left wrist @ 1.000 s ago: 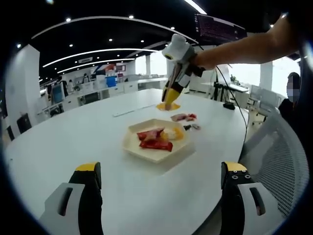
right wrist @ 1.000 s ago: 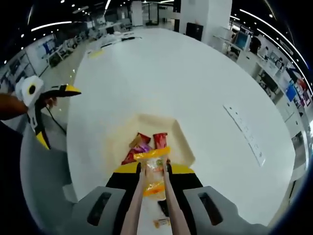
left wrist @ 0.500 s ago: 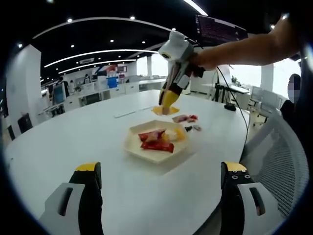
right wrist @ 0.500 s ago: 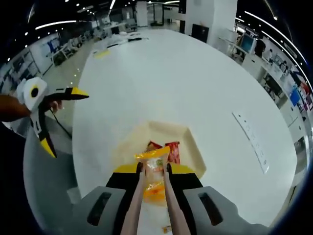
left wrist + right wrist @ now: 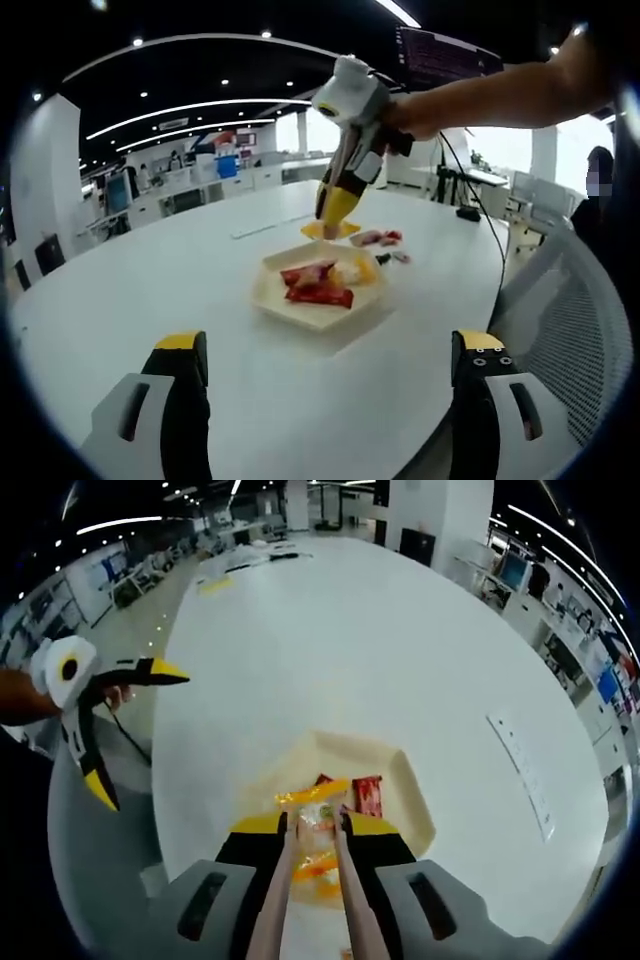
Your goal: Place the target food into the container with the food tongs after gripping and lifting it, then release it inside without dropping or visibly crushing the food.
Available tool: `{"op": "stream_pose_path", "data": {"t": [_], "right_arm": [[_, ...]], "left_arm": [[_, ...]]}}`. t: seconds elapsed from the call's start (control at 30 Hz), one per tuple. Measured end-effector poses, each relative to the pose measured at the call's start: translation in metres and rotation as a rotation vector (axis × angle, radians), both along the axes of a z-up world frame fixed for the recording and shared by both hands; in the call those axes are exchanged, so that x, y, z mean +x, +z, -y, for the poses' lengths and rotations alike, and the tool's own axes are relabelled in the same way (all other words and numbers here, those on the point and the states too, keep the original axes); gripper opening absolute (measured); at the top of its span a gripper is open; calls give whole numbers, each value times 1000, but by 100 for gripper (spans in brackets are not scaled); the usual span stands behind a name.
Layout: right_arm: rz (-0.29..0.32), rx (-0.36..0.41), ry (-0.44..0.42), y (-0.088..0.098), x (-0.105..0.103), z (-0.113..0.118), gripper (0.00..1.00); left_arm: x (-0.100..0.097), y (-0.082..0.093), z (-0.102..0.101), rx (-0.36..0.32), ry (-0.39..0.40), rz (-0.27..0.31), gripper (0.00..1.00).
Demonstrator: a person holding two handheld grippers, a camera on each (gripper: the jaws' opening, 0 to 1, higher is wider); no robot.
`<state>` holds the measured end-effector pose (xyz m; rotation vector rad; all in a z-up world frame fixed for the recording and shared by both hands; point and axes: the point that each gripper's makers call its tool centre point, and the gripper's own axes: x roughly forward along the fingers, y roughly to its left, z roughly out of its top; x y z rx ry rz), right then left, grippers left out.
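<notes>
The right tool (image 5: pixel 313 830) pinches food tongs (image 5: pixel 312 900) around a yellow snack packet (image 5: pixel 314 825), carried above the tray (image 5: pixel 415 810) (already holding red packets) so release lands inside. The left tool (image 5: pixel 325 365) idles wide apart, low over the table (image 5: pixel 150 290).

Probably an open-plan office: desk rows (image 5: pixel 200 185), monitors (image 5: pixel 118 188), strip lights (image 5: pixel 180 108).

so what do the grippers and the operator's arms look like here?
Left gripper: grey jaw housings with slots, black fingers capped in yellow. Right gripper, seen in the left gripper view: a white rounded head, black body, yellow-tipped jaws, with a black cable trailing from it; slim tan tongs run between its jaws in its own view. The arm behind it is bare, with no sleeve in view.
</notes>
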<state>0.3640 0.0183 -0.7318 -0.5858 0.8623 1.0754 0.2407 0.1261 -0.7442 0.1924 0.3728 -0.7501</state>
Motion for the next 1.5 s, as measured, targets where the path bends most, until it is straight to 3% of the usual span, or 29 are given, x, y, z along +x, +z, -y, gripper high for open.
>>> {"op": "stream_pose_path", "data": {"t": [0.33, 0.63, 1.5], "right_arm": [[14, 5, 41, -4, -6, -1, 24], [10, 12, 23, -6, -6, 7, 23], [27, -9, -20, -11, 0, 81, 24]], "left_arm": [[0, -2, -1, 8, 2, -5, 98], [-1, 0, 1, 0, -4, -5, 99], [-1, -4, 0, 18, -8, -14, 98]]}}
